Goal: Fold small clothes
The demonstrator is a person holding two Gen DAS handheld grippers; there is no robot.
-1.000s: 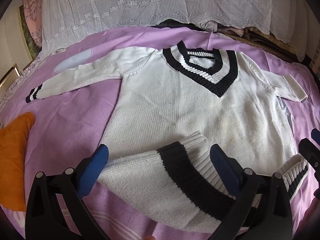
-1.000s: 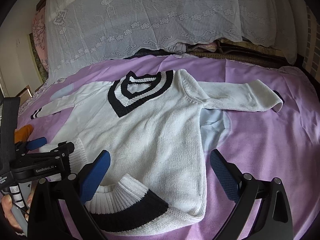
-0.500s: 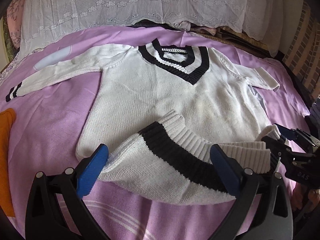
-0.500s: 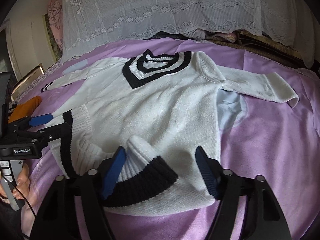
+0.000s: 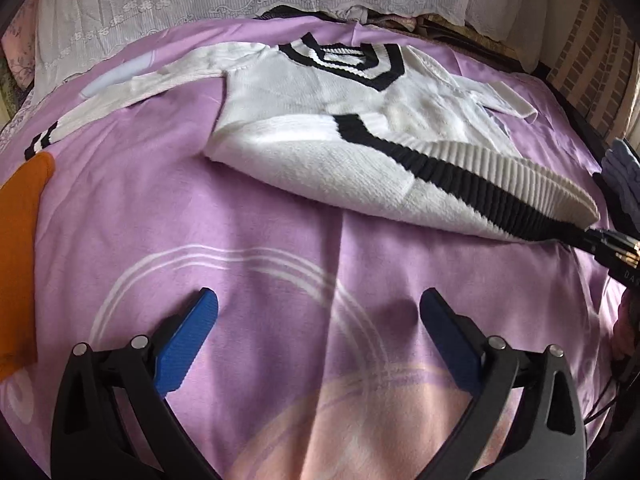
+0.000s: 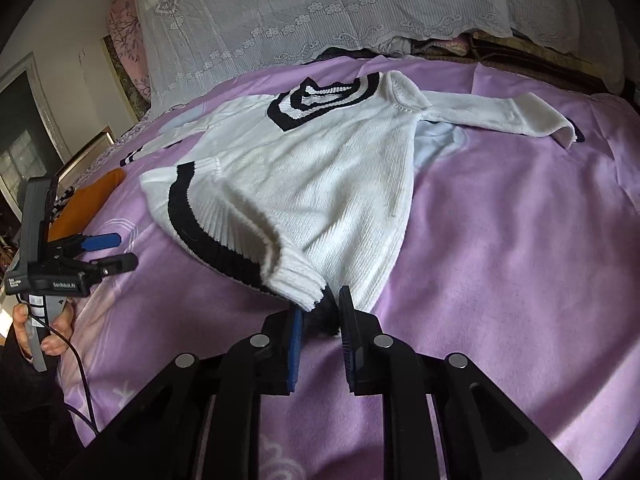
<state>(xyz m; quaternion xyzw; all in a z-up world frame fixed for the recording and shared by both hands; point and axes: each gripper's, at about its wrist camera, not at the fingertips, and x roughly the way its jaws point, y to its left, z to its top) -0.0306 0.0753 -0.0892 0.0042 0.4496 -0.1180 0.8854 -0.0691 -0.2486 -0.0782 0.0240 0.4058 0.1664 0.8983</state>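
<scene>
The surface is a bed (image 6: 500, 240) with a purple cover; lace-draped pillows (image 6: 320, 12) lie at its head.

The sweater (image 6: 320, 168), white with black trim, lies face up in the middle of the bed, collar toward the pillows. Its hem (image 6: 224, 236) is turned up in a loose, uneven roll over the lower body. Both sleeves lie spread out to the sides, unfolded.

The right gripper (image 6: 320, 312) has just been closing; its fingers now pinch the near corner of the hem. The left gripper (image 5: 320, 312) has its fingers spread wide over bare cover, holding nothing and well short of the sweater.

Judged progress: early. Only the first hem fold is under way. Remaining: sleeves folded in, body folded flat. An orange cloth (image 5: 20, 240) lies at the bed's left edge.
</scene>
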